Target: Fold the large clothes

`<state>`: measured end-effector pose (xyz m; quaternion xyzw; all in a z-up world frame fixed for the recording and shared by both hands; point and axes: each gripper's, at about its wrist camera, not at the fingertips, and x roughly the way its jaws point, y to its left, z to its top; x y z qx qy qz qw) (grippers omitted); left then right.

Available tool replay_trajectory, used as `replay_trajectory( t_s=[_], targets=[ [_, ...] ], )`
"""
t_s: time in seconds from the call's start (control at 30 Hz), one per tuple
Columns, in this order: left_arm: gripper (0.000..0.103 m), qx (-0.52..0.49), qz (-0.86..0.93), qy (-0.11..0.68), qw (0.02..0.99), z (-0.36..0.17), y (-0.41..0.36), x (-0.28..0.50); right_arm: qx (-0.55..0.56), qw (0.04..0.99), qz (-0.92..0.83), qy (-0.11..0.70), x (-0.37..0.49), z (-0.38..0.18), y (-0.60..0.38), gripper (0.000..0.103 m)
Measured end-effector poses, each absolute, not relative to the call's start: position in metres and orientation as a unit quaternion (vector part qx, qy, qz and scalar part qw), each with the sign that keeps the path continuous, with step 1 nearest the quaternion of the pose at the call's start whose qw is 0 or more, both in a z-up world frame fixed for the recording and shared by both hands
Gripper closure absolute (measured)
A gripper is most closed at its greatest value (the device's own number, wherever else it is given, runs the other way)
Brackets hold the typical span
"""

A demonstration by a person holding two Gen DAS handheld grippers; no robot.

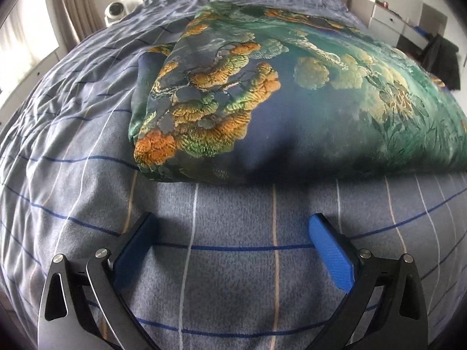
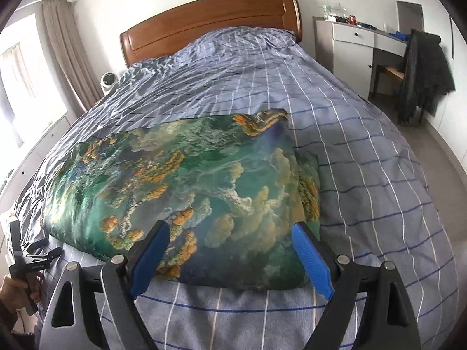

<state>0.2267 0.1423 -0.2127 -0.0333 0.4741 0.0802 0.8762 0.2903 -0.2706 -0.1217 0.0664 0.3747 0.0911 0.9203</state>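
Observation:
A large green, blue and orange patterned cloth [image 1: 292,93] lies folded into a thick rectangle on the bed; it also shows in the right wrist view [image 2: 186,186]. My left gripper [image 1: 232,227] is open and empty, low over the bedspread just in front of the cloth's near edge. My right gripper [image 2: 232,234] is open and empty, held above the cloth's near right part. The left gripper also shows at the left edge of the right wrist view [image 2: 43,252], held in a hand.
The bed has a blue-grey checked bedspread [image 2: 350,145] and a wooden headboard [image 2: 210,20]. A white desk [image 2: 353,40] and a chair with a dark garment [image 2: 423,70] stand at the right. A curtain [image 2: 67,52] and window are at the left.

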Motion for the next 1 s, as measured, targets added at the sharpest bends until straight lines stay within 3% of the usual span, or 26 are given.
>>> replay_trajectory(
  t_s=[0.3,0.5,0.73,1.0],
  targets=[
    [0.001,-0.067,0.070,0.481,0.871,-0.199,0.155,0.216,0.064,0.918,0.079,0.384,0.289,-0.134,-0.269,0.016],
    [0.001,-0.122,0.059,0.369,0.920,-0.128,0.171,0.191,0.072,0.921,0.078,0.375,0.280,-0.128,-0.273,0.016],
    [0.001,-0.099,-0.037,0.350,0.931,-0.071,0.145,0.268,0.081,0.919,0.087,0.376,0.281,-0.127,-0.264,0.016],
    [0.001,-0.047,-0.033,0.394,0.917,-0.109,0.118,0.366,0.071,0.920,0.104,0.370,0.275,-0.120,-0.251,0.016]
  ],
)
